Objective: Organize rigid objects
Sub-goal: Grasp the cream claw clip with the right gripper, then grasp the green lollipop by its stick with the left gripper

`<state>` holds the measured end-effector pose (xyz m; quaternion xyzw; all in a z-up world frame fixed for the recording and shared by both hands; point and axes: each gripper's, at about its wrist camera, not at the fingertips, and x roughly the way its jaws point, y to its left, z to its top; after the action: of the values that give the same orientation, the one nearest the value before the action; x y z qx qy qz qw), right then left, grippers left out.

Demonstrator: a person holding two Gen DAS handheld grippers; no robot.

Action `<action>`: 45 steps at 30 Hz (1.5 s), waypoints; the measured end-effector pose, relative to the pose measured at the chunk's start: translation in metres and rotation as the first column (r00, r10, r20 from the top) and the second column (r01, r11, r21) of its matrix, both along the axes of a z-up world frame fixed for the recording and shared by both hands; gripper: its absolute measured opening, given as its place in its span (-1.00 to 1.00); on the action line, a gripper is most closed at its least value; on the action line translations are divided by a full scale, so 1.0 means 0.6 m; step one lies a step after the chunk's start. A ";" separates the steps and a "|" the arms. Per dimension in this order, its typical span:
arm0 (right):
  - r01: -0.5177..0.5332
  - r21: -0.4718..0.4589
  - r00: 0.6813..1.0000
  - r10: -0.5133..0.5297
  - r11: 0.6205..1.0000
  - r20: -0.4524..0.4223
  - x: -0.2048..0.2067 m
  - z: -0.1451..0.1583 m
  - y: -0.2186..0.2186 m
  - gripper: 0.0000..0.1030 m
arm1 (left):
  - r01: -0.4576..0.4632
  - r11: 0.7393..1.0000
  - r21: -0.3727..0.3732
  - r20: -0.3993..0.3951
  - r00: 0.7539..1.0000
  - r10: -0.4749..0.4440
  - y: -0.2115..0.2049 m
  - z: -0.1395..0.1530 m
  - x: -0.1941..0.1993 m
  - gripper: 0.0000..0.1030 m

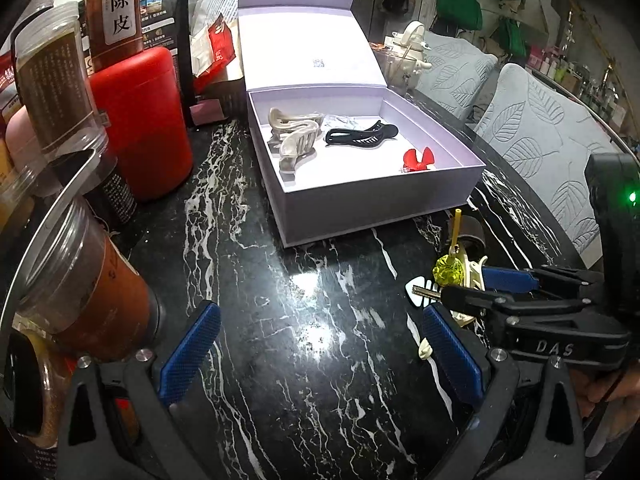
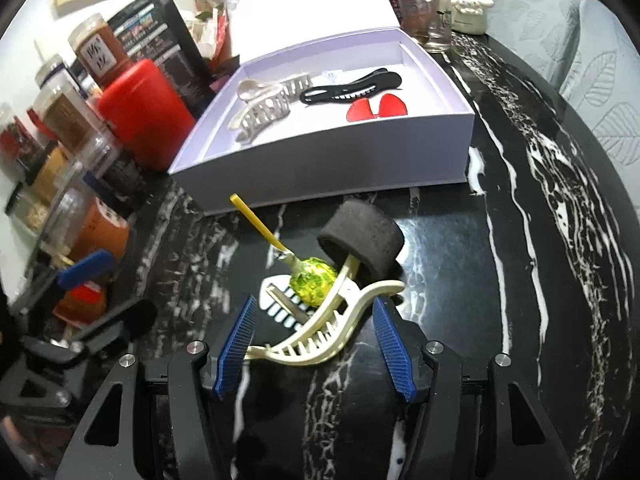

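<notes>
An open lilac box (image 1: 360,204) (image 2: 320,160) stands on the black marble table. It holds a beige claw clip (image 1: 294,136) (image 2: 264,110), a black clip (image 1: 360,134) (image 2: 348,86) and a red bow clip (image 1: 418,160) (image 2: 376,108). In front of the box lie a cream claw clip (image 2: 320,340) (image 1: 472,276), a green lollipop with a yellow stick (image 2: 314,282) (image 1: 450,268), a white fish-bone clip (image 2: 280,308) (image 1: 422,292) and a black foam roller (image 2: 360,240) (image 1: 472,234). My right gripper (image 2: 314,344) (image 1: 472,286) is open, its fingers either side of the cream clip. My left gripper (image 1: 320,354) is open and empty over bare table.
A red canister (image 1: 140,120) (image 2: 144,112), several jars of tea (image 1: 52,92) and a black pouch (image 1: 164,12) crowd the left side. Glasses (image 2: 432,20) and a white kettle (image 1: 408,52) stand behind the box. Grey cushioned chairs (image 1: 532,128) line the right edge.
</notes>
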<state>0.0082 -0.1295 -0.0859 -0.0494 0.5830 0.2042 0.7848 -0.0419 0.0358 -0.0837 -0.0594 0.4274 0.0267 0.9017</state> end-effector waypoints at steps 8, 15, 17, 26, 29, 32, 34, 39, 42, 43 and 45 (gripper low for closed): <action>-0.020 0.022 1.000 0.020 1.000 -0.007 -0.010 0.003 -0.031 -0.51 | 0.035 0.999 -0.028 0.001 0.999 -0.035 -0.014 -0.002 0.009 1.00; -0.031 -0.037 0.999 0.033 0.999 0.038 -0.030 0.018 -0.055 -0.53 | 0.097 0.995 -0.030 -0.004 0.995 -0.097 -0.054 -0.009 0.025 1.00; -0.029 -0.065 0.998 0.032 0.997 0.053 -0.034 0.023 -0.064 -0.53 | 0.114 0.993 -0.028 -0.005 0.993 -0.114 -0.066 -0.012 0.031 1.00; 0.005 -0.099 0.996 0.004 0.995 0.085 -0.031 0.031 -0.110 -0.61 | 0.145 0.989 0.002 0.039 0.989 -0.145 -0.101 -0.006 0.051 1.00; 0.008 -0.112 0.995 0.003 0.994 0.100 -0.029 0.032 -0.113 -0.61 | 0.134 0.990 0.031 0.055 0.989 -0.136 -0.105 -0.008 0.060 1.00; 0.001 -0.116 0.994 0.012 0.993 0.110 -0.029 0.031 -0.113 -0.61 | 0.128 0.990 0.058 0.080 0.988 -0.133 -0.108 -0.007 0.063 1.00; -0.002 -0.112 0.993 0.015 0.994 0.115 -0.029 0.031 -0.115 -0.60 | 0.134 0.989 0.060 0.106 0.985 -0.140 -0.109 -0.003 0.061 1.00; -0.007 -0.106 0.992 0.020 0.994 0.122 -0.029 0.030 -0.114 -0.61 | 0.158 0.983 0.089 0.114 0.979 -0.167 -0.122 -0.009 0.067 1.00; -0.006 -0.092 0.993 0.017 0.996 0.117 -0.028 0.030 -0.117 -0.61 | 0.156 0.985 0.078 0.091 0.982 -0.163 -0.122 -0.023 0.078 1.00; -0.005 -0.084 0.993 0.014 0.996 0.113 -0.027 0.030 -0.119 -0.61 | 0.153 0.985 0.075 0.082 0.984 -0.159 -0.120 -0.027 0.081 1.00; -0.001 -0.070 0.994 0.009 0.998 0.108 -0.025 0.030 -0.123 -0.60 | 0.141 0.987 0.077 0.066 0.987 -0.146 -0.117 -0.034 0.088 1.00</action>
<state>-0.0070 -0.2033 -0.0681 -0.0890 0.5464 0.1827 0.8125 0.0110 -0.0344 -0.1042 0.0032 0.3969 -0.0252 0.9175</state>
